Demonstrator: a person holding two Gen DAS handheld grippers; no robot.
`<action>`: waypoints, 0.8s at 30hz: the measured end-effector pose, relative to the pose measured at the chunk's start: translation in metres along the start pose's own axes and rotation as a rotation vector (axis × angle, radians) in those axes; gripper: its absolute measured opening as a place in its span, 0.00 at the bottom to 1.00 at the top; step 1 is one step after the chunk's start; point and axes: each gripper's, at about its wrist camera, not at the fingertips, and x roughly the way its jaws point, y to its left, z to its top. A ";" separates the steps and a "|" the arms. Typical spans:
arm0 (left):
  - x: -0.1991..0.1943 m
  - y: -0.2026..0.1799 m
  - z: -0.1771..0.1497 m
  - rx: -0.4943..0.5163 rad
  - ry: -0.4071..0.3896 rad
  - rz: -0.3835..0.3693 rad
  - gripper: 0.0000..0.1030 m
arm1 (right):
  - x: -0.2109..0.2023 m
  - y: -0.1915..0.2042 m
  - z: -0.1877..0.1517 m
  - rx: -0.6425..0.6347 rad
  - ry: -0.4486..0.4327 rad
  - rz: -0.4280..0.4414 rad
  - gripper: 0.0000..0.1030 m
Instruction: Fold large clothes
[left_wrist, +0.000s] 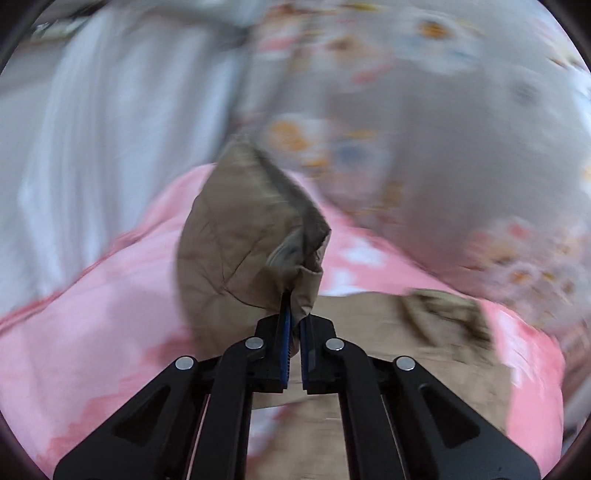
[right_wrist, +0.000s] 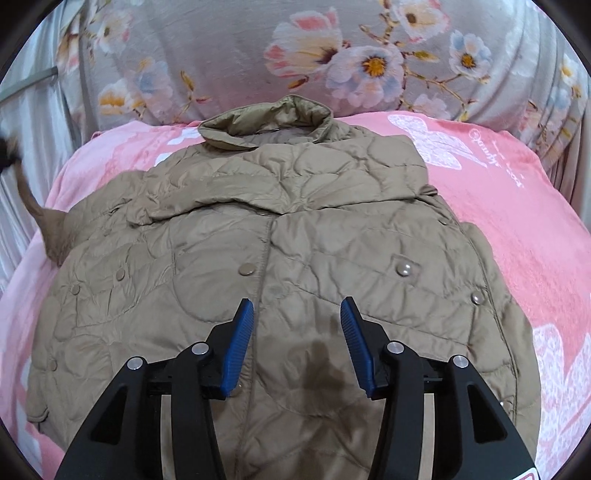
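The left gripper (left_wrist: 294, 325) is clenched on the sleeve cuff (left_wrist: 251, 236) of the tan quilted jacket (right_wrist: 280, 258), lifted above the pink blanket (right_wrist: 517, 221); the right gripper (right_wrist: 297, 343) hovers released over the jacket's near hem. The sleeve should be carried across the chest and laid flat, likely without dragging the body. The jacket lies front up, snapped shut, collar far, with a dark stain near the hem.

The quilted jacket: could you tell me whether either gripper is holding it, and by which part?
The left gripper is shut on the tan quilted jacket, pinching what looks like a sleeve end, lifted off the pink blanket. The right gripper is open, holding nothing.
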 end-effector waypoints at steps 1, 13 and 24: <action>-0.001 -0.024 0.000 0.034 0.004 -0.037 0.03 | -0.002 -0.004 0.001 0.004 -0.001 -0.004 0.47; 0.002 -0.196 -0.088 0.251 0.130 -0.251 0.03 | -0.015 -0.070 0.018 0.054 -0.039 -0.089 0.50; 0.035 -0.259 -0.168 0.321 0.279 -0.283 0.03 | -0.002 -0.116 0.013 0.121 -0.010 -0.135 0.50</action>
